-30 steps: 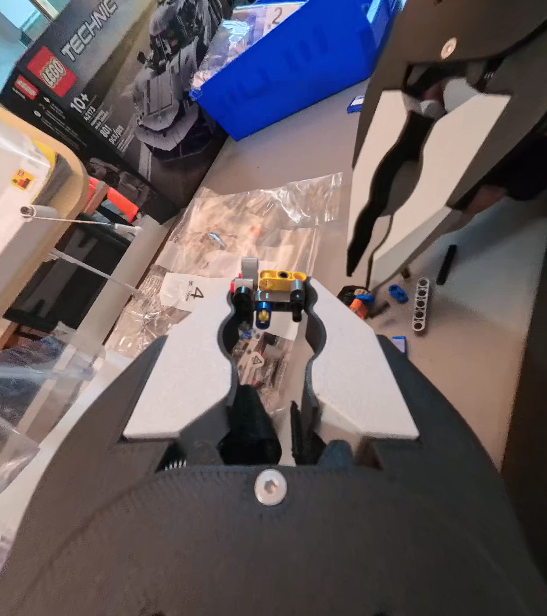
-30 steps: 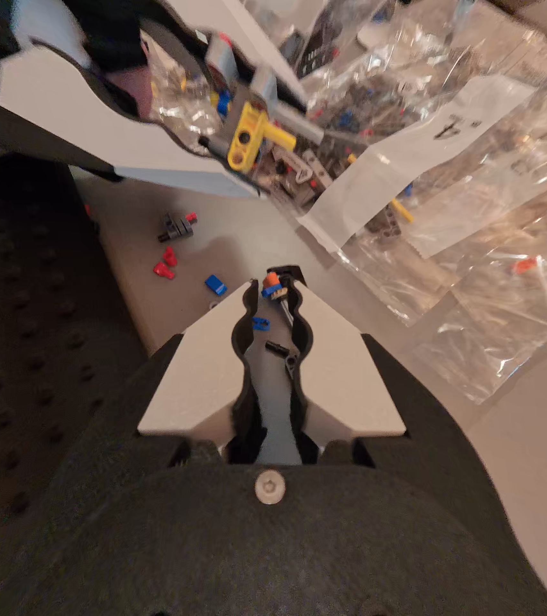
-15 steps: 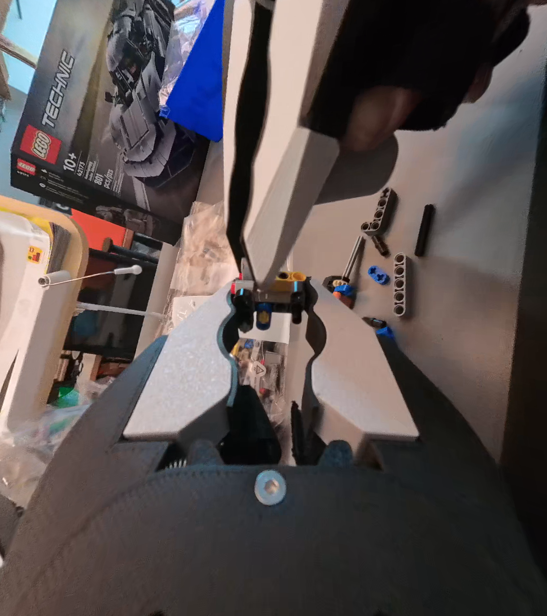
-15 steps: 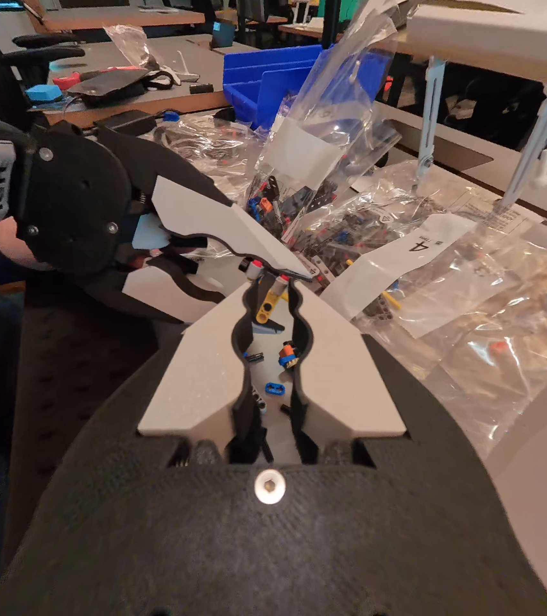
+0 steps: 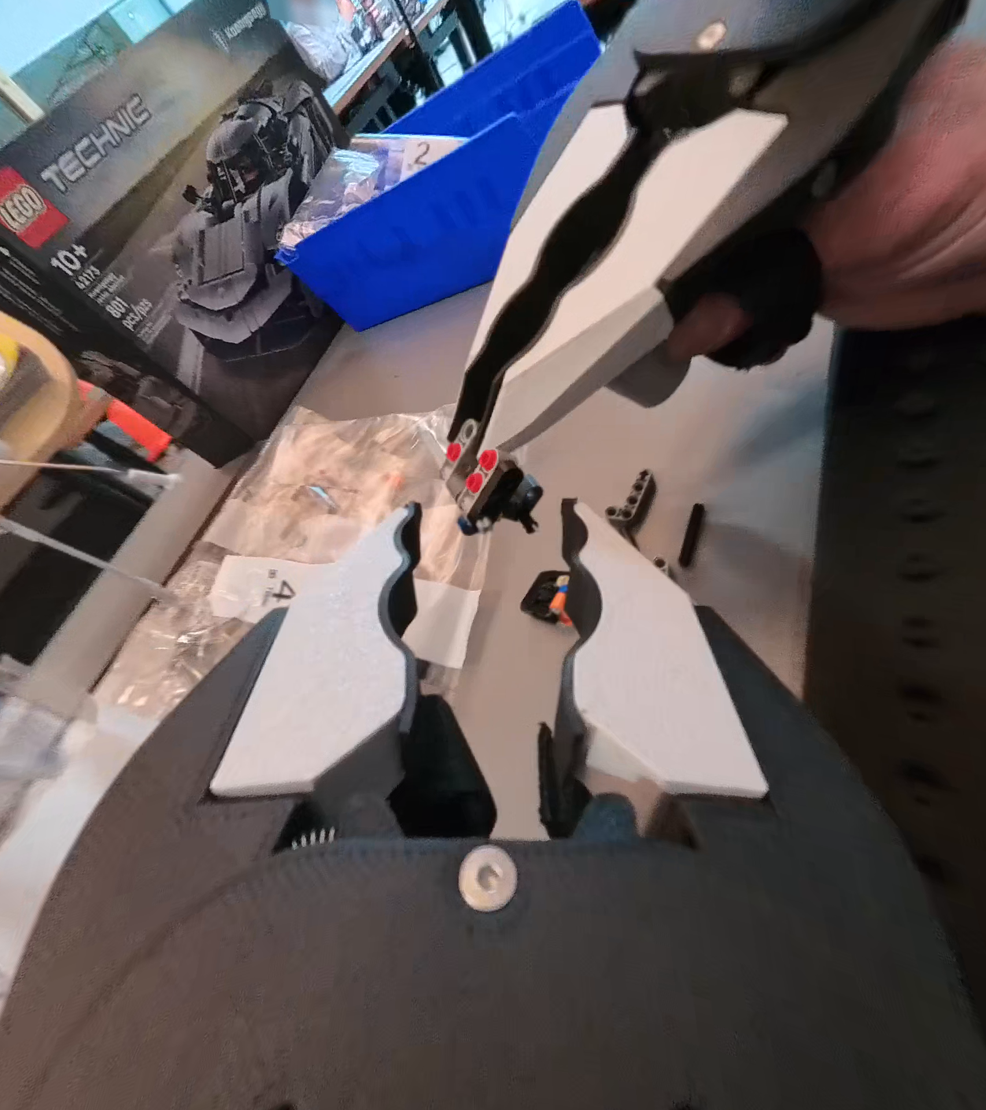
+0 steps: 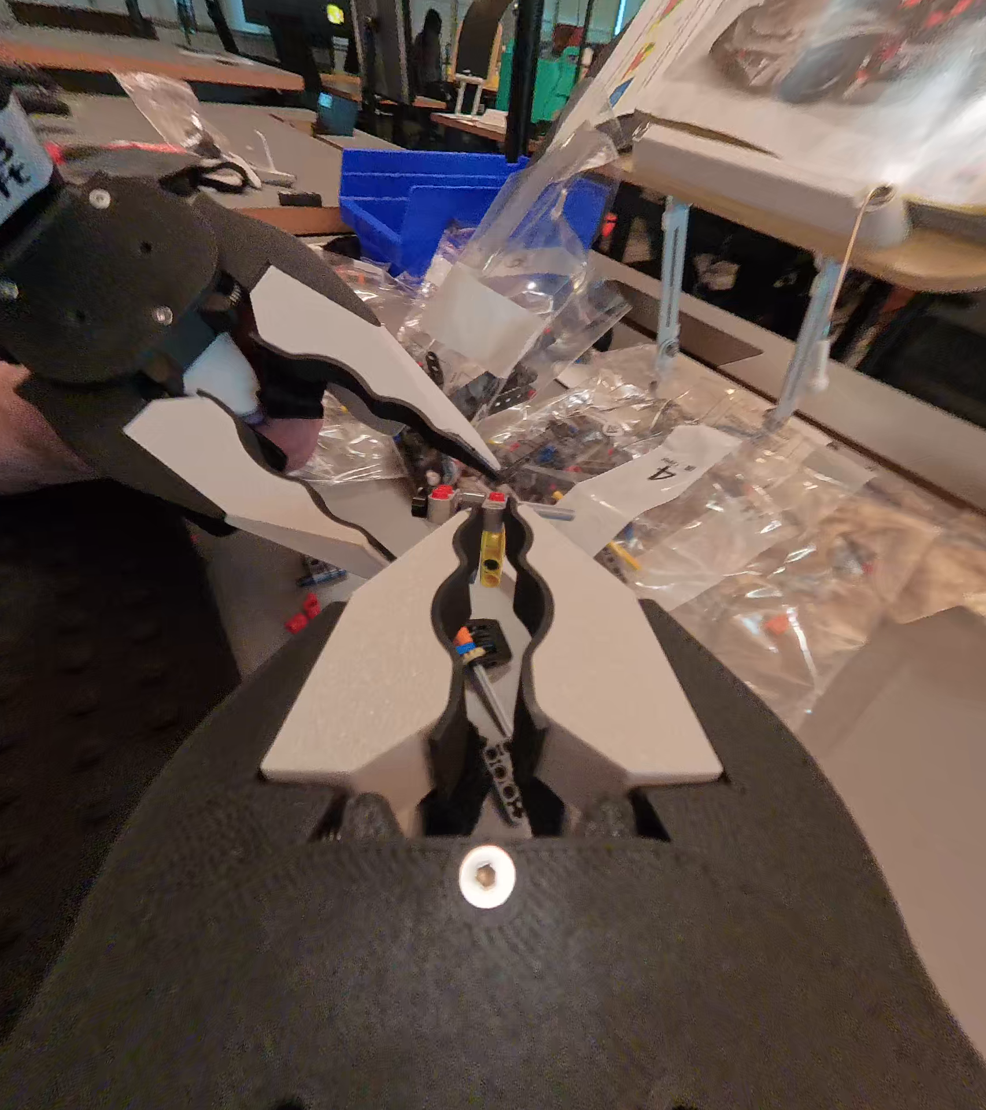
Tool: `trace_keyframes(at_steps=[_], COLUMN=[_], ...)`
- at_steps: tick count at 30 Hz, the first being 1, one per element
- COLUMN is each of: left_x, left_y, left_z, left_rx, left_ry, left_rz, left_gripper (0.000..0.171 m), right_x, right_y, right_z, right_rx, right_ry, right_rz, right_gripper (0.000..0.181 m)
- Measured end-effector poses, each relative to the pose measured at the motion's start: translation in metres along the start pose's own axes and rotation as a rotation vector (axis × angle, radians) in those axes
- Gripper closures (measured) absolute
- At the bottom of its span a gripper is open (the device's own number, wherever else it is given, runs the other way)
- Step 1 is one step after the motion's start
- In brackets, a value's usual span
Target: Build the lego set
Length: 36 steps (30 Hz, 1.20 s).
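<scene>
A small lego assembly [image 5: 481, 483] of grey, black and blue parts with red pins hangs in the air, held by my right gripper [image 5: 475, 435], which reaches down from the upper right. In the right wrist view my right gripper [image 6: 490, 510] is shut on the assembly's yellow part [image 6: 490, 552], and the grey part with red pins [image 6: 448, 501] sticks out beyond the tips. My left gripper [image 5: 490, 516] is open and empty, its tips on either side just below the assembly. It shows open at the left of the right wrist view [image 6: 442, 516].
Loose parts lie on the grey table [image 5: 718, 420]: a black piece with orange and blue [image 5: 547, 594], a bent black beam [image 5: 631, 501], a black axle [image 5: 691, 534] and red bits [image 6: 304, 612]. Plastic parts bags [image 6: 718, 528], a blue bin [image 5: 448, 228], the set's box [image 5: 148, 240] and a booklet on a stand [image 6: 839, 90] surround them. The tips of both grippers are at nearly the same place. From the left gripper's tips to the black axle [image 5: 691, 534] is close to 8 centimetres.
My left gripper opened and let go of the assembly. My right gripper closed on it from above and now holds it alone.
</scene>
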State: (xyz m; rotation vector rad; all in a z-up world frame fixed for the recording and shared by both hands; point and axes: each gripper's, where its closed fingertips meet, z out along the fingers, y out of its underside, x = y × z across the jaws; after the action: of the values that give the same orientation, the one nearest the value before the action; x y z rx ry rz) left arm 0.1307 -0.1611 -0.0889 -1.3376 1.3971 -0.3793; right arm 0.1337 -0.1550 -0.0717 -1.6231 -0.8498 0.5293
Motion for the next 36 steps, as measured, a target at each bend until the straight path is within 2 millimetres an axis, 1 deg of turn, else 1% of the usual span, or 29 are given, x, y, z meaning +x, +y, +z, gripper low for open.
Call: trace_keyframes(at_steps=[3,4,6,7,9,11,12,14,16,19,24,27,31,34,36], left_x=[-0.001,-0.002,-0.001,-0.001,-0.002,-0.004,-0.004,-0.006,-0.008,-0.012,-0.012,-0.008,-0.002,0.004,0.008], left_y=[-0.001,-0.001,0.001,0.003,0.007,0.011,0.01,0.007,0.007,0.003,-0.007,-0.016,-0.032,-0.038,-0.04], left_z=[-0.001,-0.002,-0.002,-0.001,0.001,0.002,0.002,0.001,0.0,-0.004,-0.011,-0.016,-0.028,-0.033,-0.033], left_rx=[0.023,0.027,0.01,-0.012,-0.062,-0.108,-0.112,-0.1,-0.086,-0.024,0.099,0.179,0.301,0.343,0.35], left_ry=[0.046,0.05,0.037,0.012,-0.047,-0.101,-0.116,-0.125,-0.112,-0.075,0.043,0.136,0.258,0.326,0.356], left_rz=[-0.106,-0.115,-0.064,-0.015,0.104,0.2,0.223,0.213,0.164,0.04,-0.15,-0.244,-0.323,-0.352,-0.355], left_gripper=[0.126,0.13,0.145,0.147,0.151,0.157,0.158,0.158,0.158,0.159,0.159,0.159,0.159,0.159,0.159], right_x=[0.002,0.001,0.001,0.001,-0.002,-0.003,-0.002,-0.002,0.0,0.005,0.0,-0.003,-0.007,-0.021,-0.028], right_y=[0.0,-0.003,0.001,0.004,0.003,0.006,0.005,0.003,0.003,-0.002,-0.002,-0.011,-0.026,-0.029,-0.03], right_z=[0.0,-0.001,0.001,0.002,0.003,0.004,0.004,0.002,0.002,-0.001,0.0,-0.006,-0.019,-0.021,-0.022], right_rx=[-0.009,0.0,-0.027,-0.043,-0.038,-0.05,-0.047,-0.026,-0.014,0.029,0.061,0.126,0.234,0.249,0.245], right_ry=[0.048,0.057,0.066,0.06,0.049,0.036,0.035,0.029,0.024,0.012,-0.102,-0.167,-0.289,-0.425,-0.466], right_rz=[-0.075,-0.097,-0.106,-0.097,-0.101,-0.075,-0.067,-0.047,-0.026,0.04,0.168,0.23,0.337,0.408,0.404], right_gripper=[0.176,0.176,0.176,0.176,0.176,0.176,0.176,0.176,0.176,0.161,0.148,0.148,0.149,0.149,0.153])
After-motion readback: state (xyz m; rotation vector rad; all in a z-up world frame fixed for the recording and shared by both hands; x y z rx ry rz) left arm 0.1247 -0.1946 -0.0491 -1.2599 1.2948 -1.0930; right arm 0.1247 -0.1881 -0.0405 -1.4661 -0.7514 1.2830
